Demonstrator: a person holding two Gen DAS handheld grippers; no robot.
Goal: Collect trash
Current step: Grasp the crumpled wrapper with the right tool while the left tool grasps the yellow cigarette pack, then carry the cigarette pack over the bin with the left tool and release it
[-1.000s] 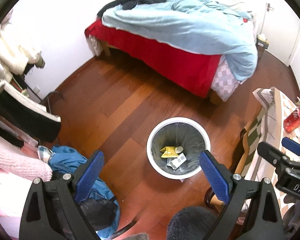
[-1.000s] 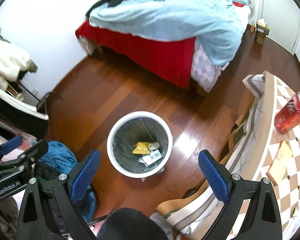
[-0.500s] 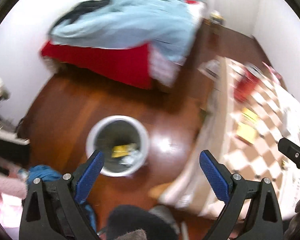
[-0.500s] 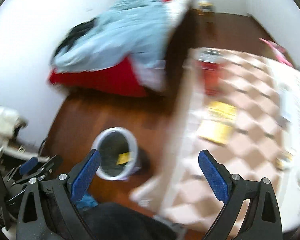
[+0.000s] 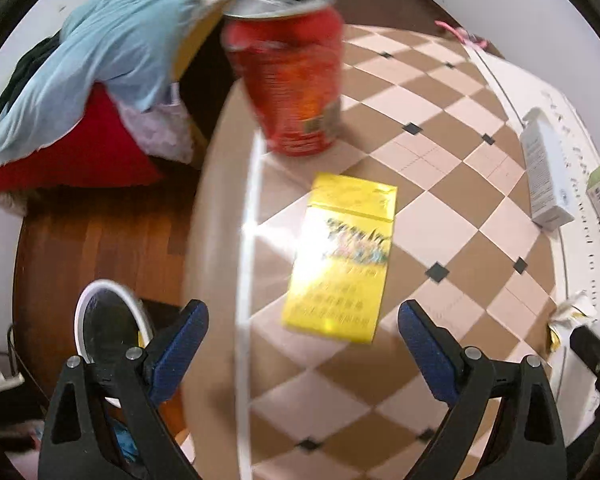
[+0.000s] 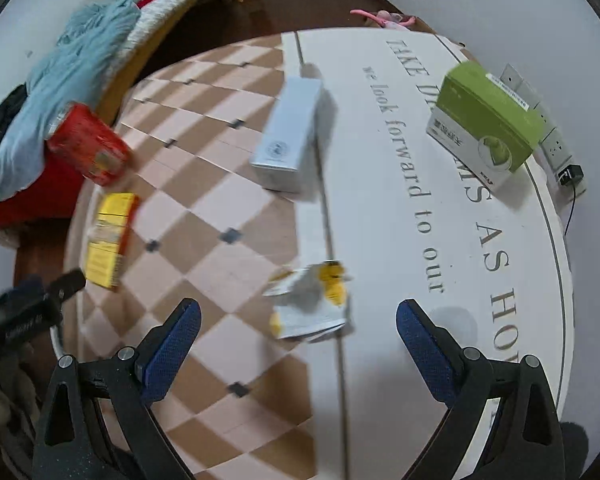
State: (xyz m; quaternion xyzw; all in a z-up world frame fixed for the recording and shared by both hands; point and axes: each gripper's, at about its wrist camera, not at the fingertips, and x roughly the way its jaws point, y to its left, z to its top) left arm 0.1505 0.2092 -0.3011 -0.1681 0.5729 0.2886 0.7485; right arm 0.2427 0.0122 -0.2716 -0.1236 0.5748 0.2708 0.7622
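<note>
Both grippers spread wide and empty above a checkered table (image 6: 228,280): left gripper (image 5: 302,344) over a flat yellow packet (image 5: 342,256) near the table's left edge, right gripper (image 6: 298,340) over a crumpled wrapper (image 6: 312,300) mid-table. Red can (image 5: 292,76) upright beyond the packet, by the far-left edge. White-rimmed bin (image 5: 104,320) on the floor, below that edge.

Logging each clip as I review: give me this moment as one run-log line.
left gripper: open, empty, over yellow packet | right gripper: open, empty, over crumpled wrapper | red can: upright on table | bin: on floor
</note>
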